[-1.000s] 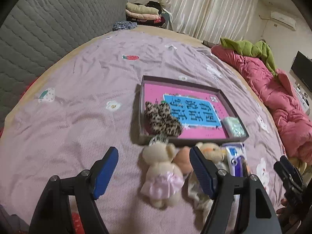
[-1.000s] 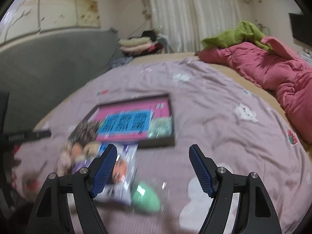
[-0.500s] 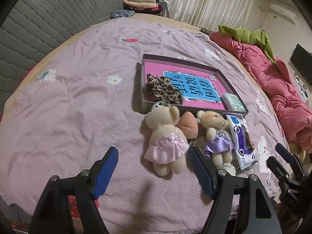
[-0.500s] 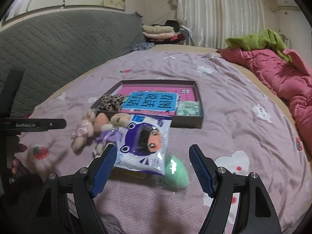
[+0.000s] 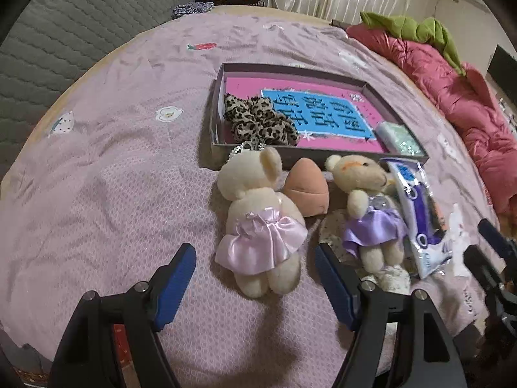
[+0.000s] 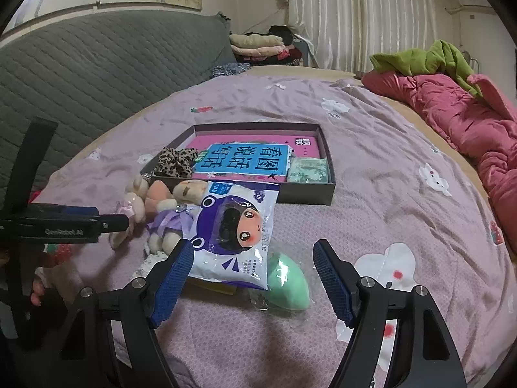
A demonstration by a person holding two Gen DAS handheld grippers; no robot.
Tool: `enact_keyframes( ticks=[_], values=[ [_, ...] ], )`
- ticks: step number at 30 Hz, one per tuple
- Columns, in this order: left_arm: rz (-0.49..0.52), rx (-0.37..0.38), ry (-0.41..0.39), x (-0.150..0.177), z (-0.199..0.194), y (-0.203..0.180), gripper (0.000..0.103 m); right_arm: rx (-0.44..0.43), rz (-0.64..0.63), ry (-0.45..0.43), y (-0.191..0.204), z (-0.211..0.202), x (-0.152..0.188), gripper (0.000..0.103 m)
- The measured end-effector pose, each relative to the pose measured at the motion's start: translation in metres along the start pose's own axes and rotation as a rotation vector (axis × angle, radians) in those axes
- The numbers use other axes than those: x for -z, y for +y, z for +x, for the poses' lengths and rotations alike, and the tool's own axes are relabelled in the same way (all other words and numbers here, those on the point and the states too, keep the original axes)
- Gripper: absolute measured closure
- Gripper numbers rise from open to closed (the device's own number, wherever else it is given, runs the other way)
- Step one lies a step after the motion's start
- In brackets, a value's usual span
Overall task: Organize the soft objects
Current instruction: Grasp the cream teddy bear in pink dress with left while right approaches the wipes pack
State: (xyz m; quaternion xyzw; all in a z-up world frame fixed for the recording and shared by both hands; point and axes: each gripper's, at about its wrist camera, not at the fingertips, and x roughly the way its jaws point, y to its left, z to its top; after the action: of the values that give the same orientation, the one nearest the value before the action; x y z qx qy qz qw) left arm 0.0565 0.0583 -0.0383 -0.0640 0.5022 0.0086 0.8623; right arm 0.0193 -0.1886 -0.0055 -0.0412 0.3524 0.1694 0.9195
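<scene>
The task looks barely begun. The box (image 5: 216, 119) on the bed (image 5: 106, 174) is the landmark. Inside it lie only a leopard scrunchie (image 5: 258, 119) at its near left corner and a pale green packet (image 5: 399, 135) at its near right corner, on top of a pink and blue book (image 5: 326, 113) that covers its floor.

Everything else is outside the box, along its near wall. The pink-dress bear (image 5: 261, 223) lies face down with its head touching that wall. The peach sponge (image 5: 307, 187) sits just beside it, to the right. The purple-dress bear (image 5: 368, 203) lies right of the sponge, and the cartoon pouch (image 6: 236, 226) partly overlaps that bear. A green sponge (image 6: 287, 281) in clear wrap lies nearer than the pouch, farthest from the box.

The left gripper (image 5: 255, 281) hangs over the pink-dress bear, its fingers (image 5: 176, 278) spread wide on either side of the bear's legs, holding nothing. The right gripper (image 6: 250, 278) has its fingers (image 6: 171, 278) equally wide apart, empty, with the pouch's lower edge and the green sponge between them but not touched.

By my reading, five soft items remain to be moved in.
</scene>
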Motion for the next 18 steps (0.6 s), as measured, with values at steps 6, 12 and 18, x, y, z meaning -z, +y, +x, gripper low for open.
enact_keyframes(
  ticks=[6,12,18],
  values=[
    [0.010,-0.027,0.026,0.000,0.012,0.000,0.028,0.026,0.009,0.023,-0.002,0.009,-0.001,0.025],
    [-0.009,-0.020,0.046,-0.004,0.021,0.006,0.035,-0.016,0.057,0.059,-0.009,0.026,-0.012,0.026],
    [-0.012,0.021,0.070,-0.007,0.030,0.006,0.053,-0.102,0.131,0.103,-0.027,0.050,-0.030,0.026]
  ],
)
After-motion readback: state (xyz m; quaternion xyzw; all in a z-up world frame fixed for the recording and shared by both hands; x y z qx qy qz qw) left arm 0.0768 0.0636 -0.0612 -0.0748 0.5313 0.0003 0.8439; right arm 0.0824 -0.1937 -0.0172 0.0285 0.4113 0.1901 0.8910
